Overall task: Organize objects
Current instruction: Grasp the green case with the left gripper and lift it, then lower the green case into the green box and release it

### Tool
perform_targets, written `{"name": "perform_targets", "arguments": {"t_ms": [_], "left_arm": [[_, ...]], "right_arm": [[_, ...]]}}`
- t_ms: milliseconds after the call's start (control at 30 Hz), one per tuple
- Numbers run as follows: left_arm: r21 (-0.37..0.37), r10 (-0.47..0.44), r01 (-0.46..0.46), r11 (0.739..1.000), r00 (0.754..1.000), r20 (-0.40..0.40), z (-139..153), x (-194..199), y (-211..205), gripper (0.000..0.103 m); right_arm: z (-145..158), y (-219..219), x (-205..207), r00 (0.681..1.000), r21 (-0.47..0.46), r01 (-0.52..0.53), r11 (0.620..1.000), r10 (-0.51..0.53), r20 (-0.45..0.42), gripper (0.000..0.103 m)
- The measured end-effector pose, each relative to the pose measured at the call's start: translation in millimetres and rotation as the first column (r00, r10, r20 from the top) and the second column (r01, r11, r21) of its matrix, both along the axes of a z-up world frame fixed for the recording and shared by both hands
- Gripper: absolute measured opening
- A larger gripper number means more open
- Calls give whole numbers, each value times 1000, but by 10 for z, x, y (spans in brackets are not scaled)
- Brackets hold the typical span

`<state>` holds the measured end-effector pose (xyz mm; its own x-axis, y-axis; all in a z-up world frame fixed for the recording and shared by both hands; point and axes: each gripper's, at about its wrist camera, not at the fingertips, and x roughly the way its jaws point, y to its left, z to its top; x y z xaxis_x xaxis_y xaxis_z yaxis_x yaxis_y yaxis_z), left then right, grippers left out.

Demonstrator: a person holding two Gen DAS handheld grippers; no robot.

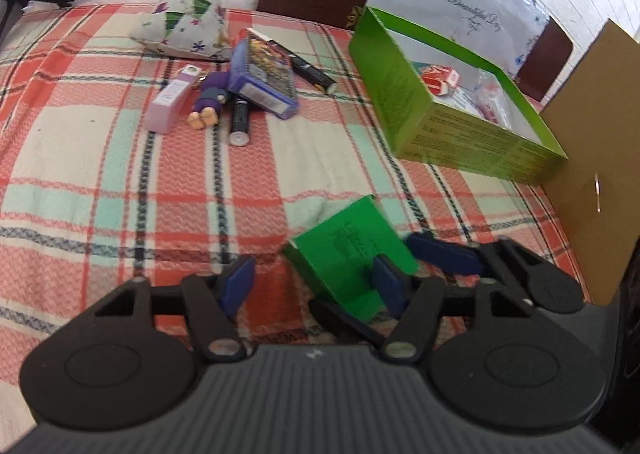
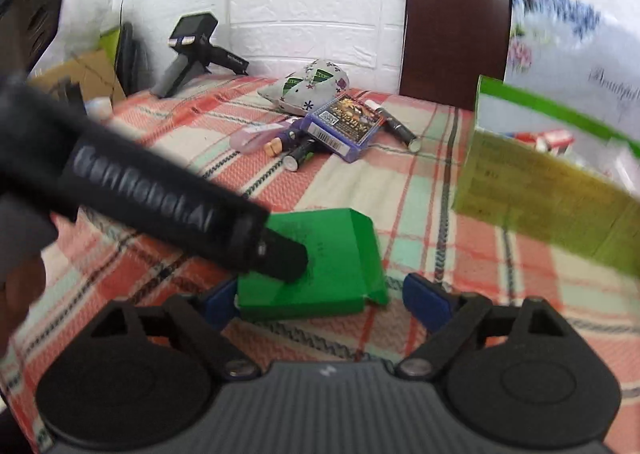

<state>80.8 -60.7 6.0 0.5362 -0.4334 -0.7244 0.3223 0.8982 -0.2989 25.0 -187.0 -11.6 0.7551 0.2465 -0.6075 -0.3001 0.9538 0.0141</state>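
Straddling the green box (image 2: pixel 312 266), right claw (image 2: pixel 326 300) agape.

The far wall of the big green box (image 2: pixel 532 178) smears into a yellow-green streak in the right wrist view, and its right end runs off the picture's edge. Print on the small green box (image 1: pixel 352 250) is too blurred to read. The left gripper's (image 2: pixel 280 254) black body crosses in front and hides that box's left top corner. The purple toy figure (image 1: pixel 210 102) lies half under the blue card pack (image 1: pixel 262 74), head unseen. A battery's (image 1: pixel 240 120) upper end also slips under the pack. The cardboard sheet (image 1: pixel 592 158) is cut off at right.
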Motion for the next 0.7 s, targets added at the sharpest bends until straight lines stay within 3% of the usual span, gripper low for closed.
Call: {"name": "perform_targets", "arguments": {"t_ms": [33,100,200,300,400,533,700], "left_arm": [[-37,-15,14,999,1000,-13,12,16,-8,43],[-33,-18,17,999,1000,-20,67,32,-86,44],[-6,-65,65,998,996,56,251,11,-268,44],[-13,-121,125,992,981,152,504,54,-504,44],[-9,-166,171,985,967,194,676,242,-810,44],[18,-200,202,979,947,250,715,501,-1215,44],[65,-175,165,984,966,190,550,912,-1525,51]], "right_arm": [[7,11,-29,1000,-8,-9,1000,9,13,63],[14,-5,-58,999,-10,9,1000,-9,34,62],[136,-180,-86,994,46,62,997,-66,87,62],[346,-370,-101,970,38,122,992,-127,207,62],[490,-611,24,941,23,190,982,-189,281,62],[577,-1039,373,921,62,268,962,-274,279,63],[424,-1314,842,928,69,309,948,-317,194,66]]}}
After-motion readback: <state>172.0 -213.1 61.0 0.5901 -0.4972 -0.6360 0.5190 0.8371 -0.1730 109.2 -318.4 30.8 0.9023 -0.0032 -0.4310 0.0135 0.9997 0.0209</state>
